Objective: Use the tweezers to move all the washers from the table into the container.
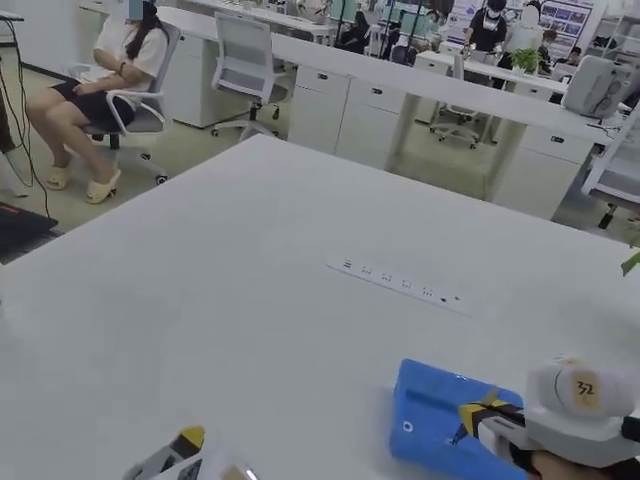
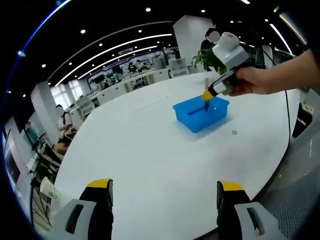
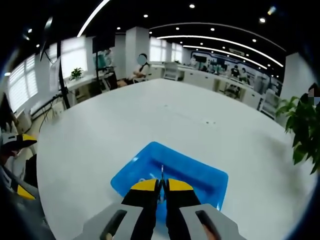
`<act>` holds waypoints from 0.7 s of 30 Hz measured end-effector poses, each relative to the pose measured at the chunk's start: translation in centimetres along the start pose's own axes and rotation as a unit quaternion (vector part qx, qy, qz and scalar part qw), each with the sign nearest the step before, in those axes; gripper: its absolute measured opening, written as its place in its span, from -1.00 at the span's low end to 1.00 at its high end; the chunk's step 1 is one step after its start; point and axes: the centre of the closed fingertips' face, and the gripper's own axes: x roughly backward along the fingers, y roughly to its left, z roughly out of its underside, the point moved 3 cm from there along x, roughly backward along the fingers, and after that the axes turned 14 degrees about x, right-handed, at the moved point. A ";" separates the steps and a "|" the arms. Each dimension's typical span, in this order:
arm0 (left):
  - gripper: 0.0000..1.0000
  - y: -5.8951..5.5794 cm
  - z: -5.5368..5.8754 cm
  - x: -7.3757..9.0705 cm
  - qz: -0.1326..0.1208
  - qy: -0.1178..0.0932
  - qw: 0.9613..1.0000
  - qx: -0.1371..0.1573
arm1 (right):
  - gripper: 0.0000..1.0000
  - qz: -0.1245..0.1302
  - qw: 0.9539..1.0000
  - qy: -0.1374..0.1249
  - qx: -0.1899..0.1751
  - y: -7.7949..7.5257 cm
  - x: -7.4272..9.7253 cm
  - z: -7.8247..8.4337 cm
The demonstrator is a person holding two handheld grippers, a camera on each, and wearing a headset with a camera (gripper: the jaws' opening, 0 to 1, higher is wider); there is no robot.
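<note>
Right gripper view: tweezers (image 3: 162, 173) between jaws, over container (image 3: 196, 176).

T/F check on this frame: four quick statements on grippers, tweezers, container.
1. The right gripper is shut on the tweezers. True.
2. The left gripper holds a washer. False: its jaws stand wide apart with nothing between them.
3. The tweezers' tip is over the blue container. True.
4. The container stands on the floor. False: it stands on the white table.
</note>
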 end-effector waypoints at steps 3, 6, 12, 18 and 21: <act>0.74 0.0 0.0 0.0 -0.001 0.000 1.000 0.002 | -0.97 0.002 1.000 0.008 0.004 0.0 -0.6 0.3; 0.74 0.0 0.0 0.0 0.000 0.000 1.000 0.002 | -0.97 0.002 1.000 0.013 0.003 0.2 -0.8 0.7; 0.74 -0.1 0.1 -0.1 0.001 0.001 1.000 0.001 | -0.97 0.001 1.000 0.019 0.008 0.7 -0.9 1.3; 0.74 0.0 0.1 -0.1 0.000 0.003 1.000 -0.001 | -0.96 0.006 1.000 0.014 0.012 0.8 -0.7 1.3; 0.74 0.0 0.1 -0.1 0.000 0.001 1.000 0.000 | -0.96 0.004 1.000 0.016 0.010 0.8 -0.7 1.3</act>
